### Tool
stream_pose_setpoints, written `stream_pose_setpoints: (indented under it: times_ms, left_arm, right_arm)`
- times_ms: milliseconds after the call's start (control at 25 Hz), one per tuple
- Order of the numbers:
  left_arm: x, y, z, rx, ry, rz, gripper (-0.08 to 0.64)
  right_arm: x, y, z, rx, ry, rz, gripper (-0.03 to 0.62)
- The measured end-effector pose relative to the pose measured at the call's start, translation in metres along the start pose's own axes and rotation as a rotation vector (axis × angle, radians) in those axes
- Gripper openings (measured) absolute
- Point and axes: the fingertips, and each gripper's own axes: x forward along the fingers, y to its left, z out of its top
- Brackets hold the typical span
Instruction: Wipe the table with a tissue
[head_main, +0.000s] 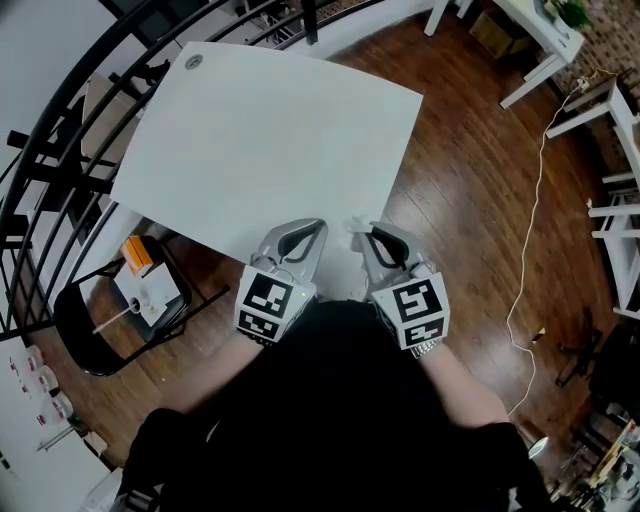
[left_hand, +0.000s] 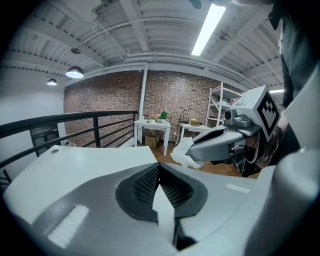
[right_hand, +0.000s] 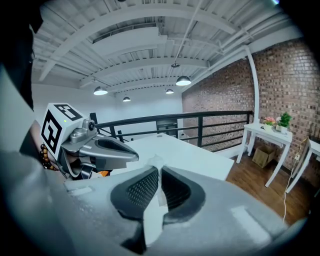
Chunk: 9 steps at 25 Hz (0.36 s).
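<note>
**Tissue in right gripper, at near edge of table**

Right gripper (head_main: 372, 231) is clenched on a small crumpled tissue (head_main: 356, 224), and the wad sticks out past its tips. Left gripper (head_main: 317, 229) has its jaws pressed together with nothing poking out of them. The two sit side by side, close but not touching. Their tips are over the near edge of the white table (head_main: 260, 130), toward its near right corner. Can't tell whether the tissue touches the table.

I hold my left gripper (head_main: 303, 232) and right gripper (head_main: 374, 234) side by side over the near edge of the white table (head_main: 260, 140). A scrap of tissue (head_main: 357, 224) pokes from the right one's tip. A round grommet (head_main: 193, 61) sits at the table's far left corner.
</note>
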Motion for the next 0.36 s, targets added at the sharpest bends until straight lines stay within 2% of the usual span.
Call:
stream_pose_setpoints:
  times_ms: [360]
  left_arm:
    - [-0.0103, -0.0068, 0.0006, 0.005, -0.011, 0.016, 0.009]
  right_arm:
    - [-0.0100, 0.0086, -0.0021, -0.007, -0.009, 0.003, 0.012]
